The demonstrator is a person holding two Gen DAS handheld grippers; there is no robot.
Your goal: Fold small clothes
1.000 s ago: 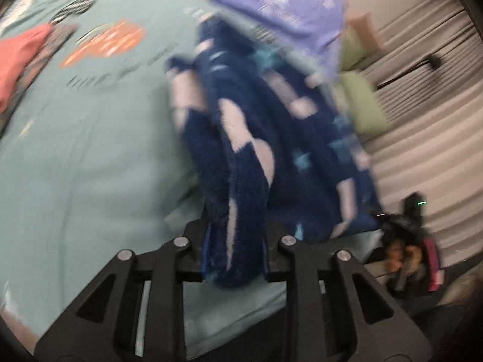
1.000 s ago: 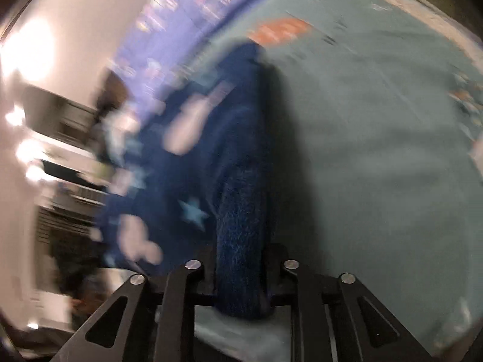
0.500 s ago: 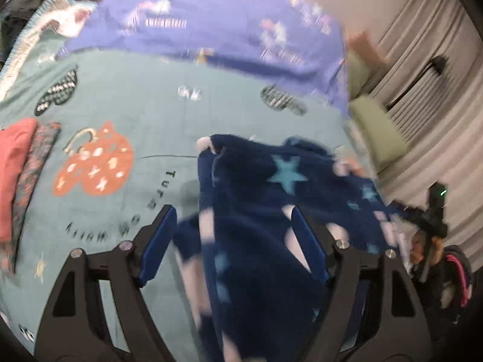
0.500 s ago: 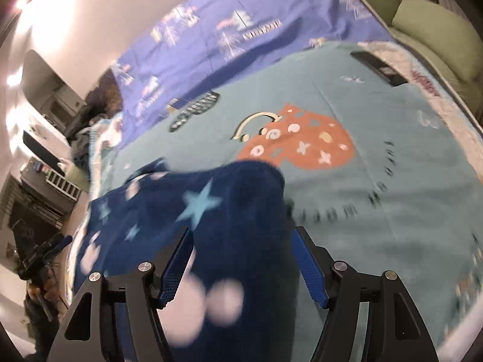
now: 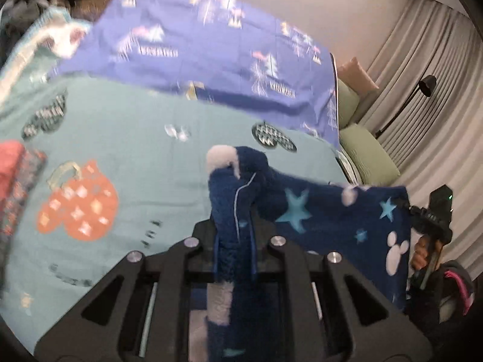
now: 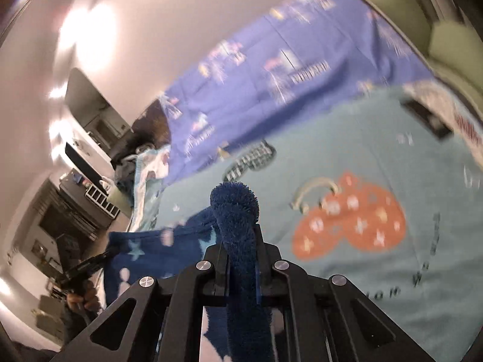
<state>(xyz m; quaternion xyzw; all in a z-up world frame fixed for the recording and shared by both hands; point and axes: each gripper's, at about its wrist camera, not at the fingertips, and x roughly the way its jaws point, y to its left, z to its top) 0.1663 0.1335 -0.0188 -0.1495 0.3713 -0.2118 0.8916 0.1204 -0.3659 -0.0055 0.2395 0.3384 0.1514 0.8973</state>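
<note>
Teal bedspread [image 5: 135, 157], purple sheet [image 5: 211, 60], floor lamp [image 5: 404, 105]

The right hand-held gripper [image 6: 241, 259], jaws just closed, pinches a fuzzy navy star-patterned fleece garment [image 6: 235, 211] above the teal printed bedspread [image 6: 377, 157].

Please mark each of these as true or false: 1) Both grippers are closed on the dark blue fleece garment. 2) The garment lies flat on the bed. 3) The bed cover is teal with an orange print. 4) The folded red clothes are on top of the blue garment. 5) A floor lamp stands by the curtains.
1) True. The left gripper and the right gripper each pinch the dark blue fleece garment.
2) False. It hangs stretched between the two grippers, above the bed cover.
3) True. The orange print shows on teal.
4) False. The folded red clothes lie apart, at the cover's left edge.
5) True. The floor lamp stands before the curtains.
</note>
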